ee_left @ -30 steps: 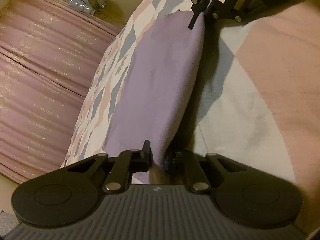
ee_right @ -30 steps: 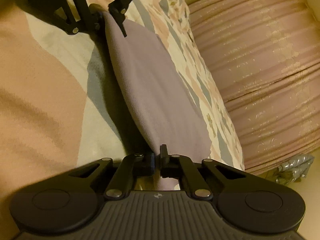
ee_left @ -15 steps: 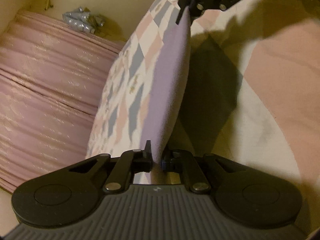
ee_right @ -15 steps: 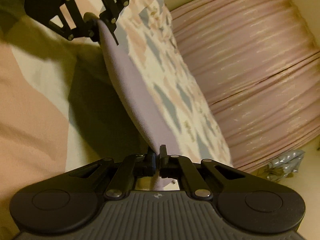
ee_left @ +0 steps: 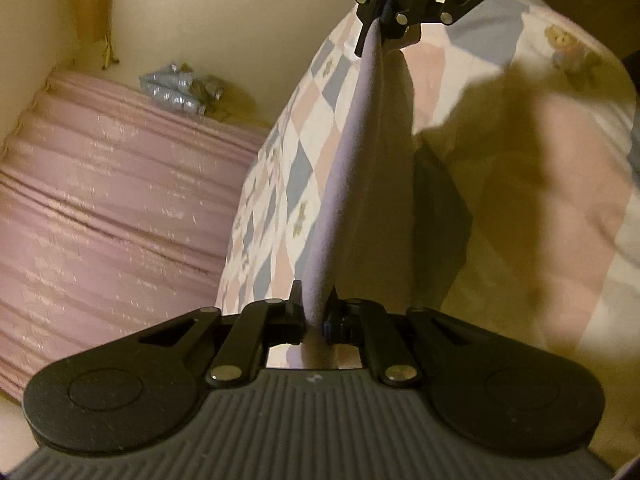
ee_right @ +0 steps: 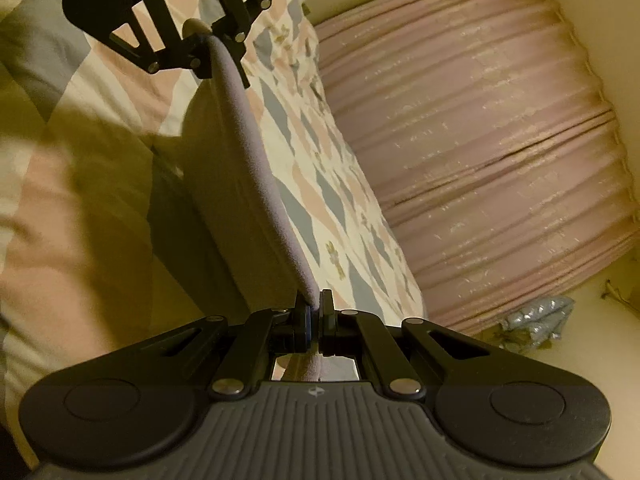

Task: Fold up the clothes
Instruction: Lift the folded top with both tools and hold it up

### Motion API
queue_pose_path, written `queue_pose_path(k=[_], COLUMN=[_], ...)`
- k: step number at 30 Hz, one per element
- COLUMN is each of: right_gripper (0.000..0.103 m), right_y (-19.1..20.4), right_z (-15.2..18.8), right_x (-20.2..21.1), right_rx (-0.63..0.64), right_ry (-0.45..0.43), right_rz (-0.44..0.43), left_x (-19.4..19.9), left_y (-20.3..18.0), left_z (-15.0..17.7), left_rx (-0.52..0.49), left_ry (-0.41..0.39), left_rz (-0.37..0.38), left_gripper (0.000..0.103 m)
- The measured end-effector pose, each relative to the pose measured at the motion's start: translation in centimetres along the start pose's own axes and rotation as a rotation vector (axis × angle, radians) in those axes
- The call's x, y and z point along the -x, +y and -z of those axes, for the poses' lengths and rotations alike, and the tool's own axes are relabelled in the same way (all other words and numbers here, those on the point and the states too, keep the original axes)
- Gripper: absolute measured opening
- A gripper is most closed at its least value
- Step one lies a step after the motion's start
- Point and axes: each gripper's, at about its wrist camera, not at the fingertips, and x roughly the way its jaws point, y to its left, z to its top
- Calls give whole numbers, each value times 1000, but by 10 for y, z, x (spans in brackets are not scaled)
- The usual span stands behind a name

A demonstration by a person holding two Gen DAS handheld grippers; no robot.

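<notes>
L gripper (ee_left: 316,312) clamped on near edge of lilac cloth (ee_left: 360,184); R gripper (ee_right: 314,312) pinching opposite edge. Cloth stretched taut btwn both, edge-on, above bed w/ patchwork quilt (ee_left: 280,184).

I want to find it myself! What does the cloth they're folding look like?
Find the bed with the checked quilt beside the pink curtain. Above it, the left gripper and right gripper each pinch one end of the cloth. It is plain lilac with no pattern, unlike the quilt.
</notes>
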Motion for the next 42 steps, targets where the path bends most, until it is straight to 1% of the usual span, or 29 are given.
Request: queue_pose_path(k=[6,10,17,20,22,24,28,32,35,38,40,42], right_gripper=[0,0,0,0,0,0,0,0,0,0,0,0], right_y=[-9,-17,-45,-62,-78,-97,-152,-212,-253,-284,-302,-314], right_z=[13,27,56,67,73,78,89,104,124,147,162,172], right_x=[16,14,-11,-20,-21,-19,2,31,52,66,73,79], right_rx=[-14,-39,-139,-178,-198,-219,-258,-297,-319,-325,-348,-370], right_ry=[28,33,38,56,82,112,169,220,235,234,243,254], right_rz=[24,31,40,22,-7,-37,-78,-114,-148,-179,-179,-176], left_x=[3,-9,-62,-84,-95,-100,-99,-96,-95,-95,-95,-97], left_y=[3,11,36,48,60,73,111,150,173,184,187,185], left_z=[-21,-34,-56,-68,-80,-97,-142,-202,-250,-290,-310,-324], left_rx=[-7,-20,-51,-51,-52,-64,-73,-77,-71,-83,-79,-80], left_ry=[-57,-75,-128,-142,-140,-134,-139,-146,-143,-133,-127,-125], left_rz=[-10,-16,-4,20,57,106,196,264,297,317,344,367], left_gripper=[6,6,6,6,6,6,6,6,6,6,7,7])
